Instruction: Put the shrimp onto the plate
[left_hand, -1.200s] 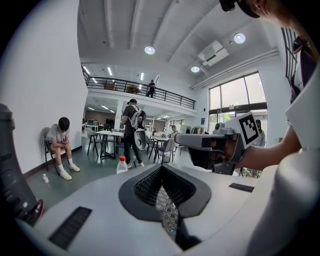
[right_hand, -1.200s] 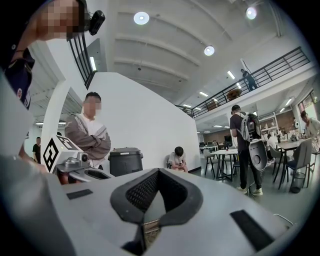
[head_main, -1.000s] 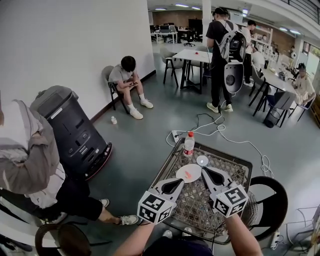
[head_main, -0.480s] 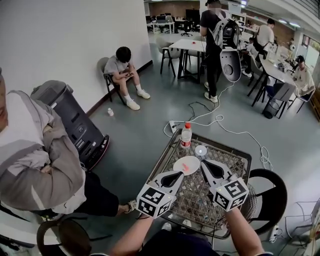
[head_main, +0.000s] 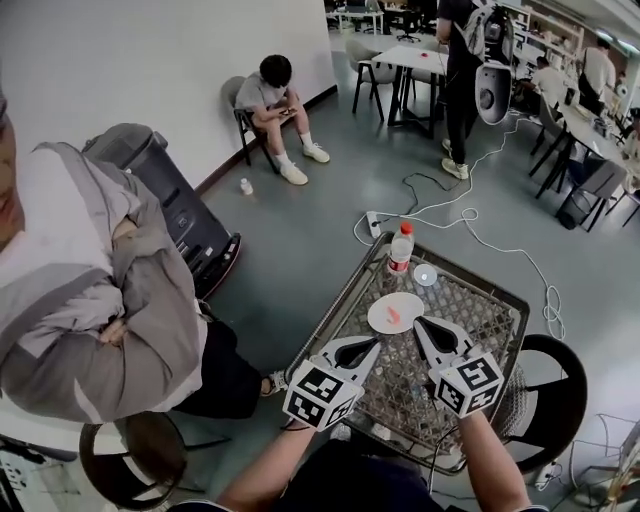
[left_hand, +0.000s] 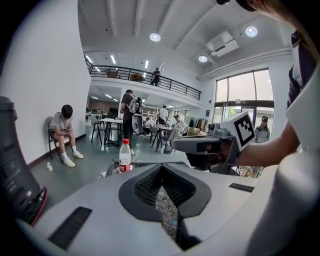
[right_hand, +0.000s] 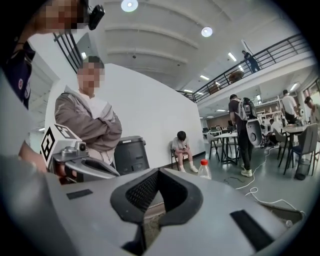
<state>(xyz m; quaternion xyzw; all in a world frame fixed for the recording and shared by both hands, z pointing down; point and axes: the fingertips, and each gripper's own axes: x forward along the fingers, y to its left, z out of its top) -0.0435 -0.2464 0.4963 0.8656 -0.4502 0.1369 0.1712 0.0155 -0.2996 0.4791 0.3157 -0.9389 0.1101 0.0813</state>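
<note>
Just ahead of the jaws, the shrimp (head_main: 393, 316) on the plate (head_main: 379, 308) is a pink speck too small to make out, hidden by the jaws in both gripper views.

The wire-mesh worktop (head_main: 480, 310) lies bare between the left tongs (head_main: 373, 345), the right tongs (head_main: 419, 323) and the plate (head_main: 396, 312), and along its right side. Beyond the plate, a water bottle (head_main: 401, 247) and a white disc (head_main: 425, 275) stand at the far edge. A bystander (head_main: 100, 290) stands near on the left.
</note>
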